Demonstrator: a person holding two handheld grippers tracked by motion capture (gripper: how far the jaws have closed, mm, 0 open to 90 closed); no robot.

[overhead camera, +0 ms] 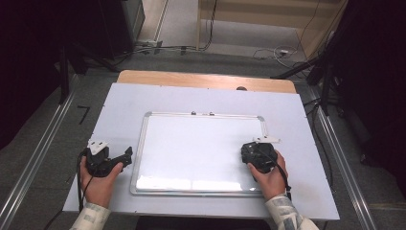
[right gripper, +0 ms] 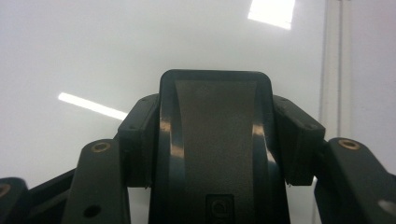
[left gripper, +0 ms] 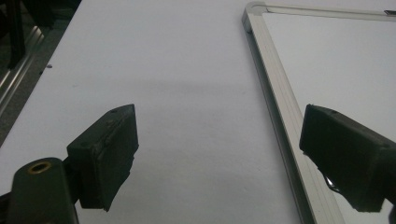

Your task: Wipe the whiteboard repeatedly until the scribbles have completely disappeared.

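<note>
1. Over the whiteboard's 4 o'clock corner, the right hand-held gripper (overhead camera: 256, 154) is clamped on a black, flat, rounded-rectangle plastic eraser (right gripper: 215, 140), face down on the board.
2. That white, aluminium-framed whiteboard (overhead camera: 143, 143) looks clean already; I'd judge the wiping nearly done, with at most a last pass and setting the eraser down to go.
3. At 9 o'clock, the left hand-held gripper (overhead camera: 119, 160) rests with jaws wide apart, empty, just beside the frame.
4. White worktop (overhead camera: 119, 103) otherwise bare; nothing blocks the stroke. Cables lie on the floor at 12 o'clock.
</note>
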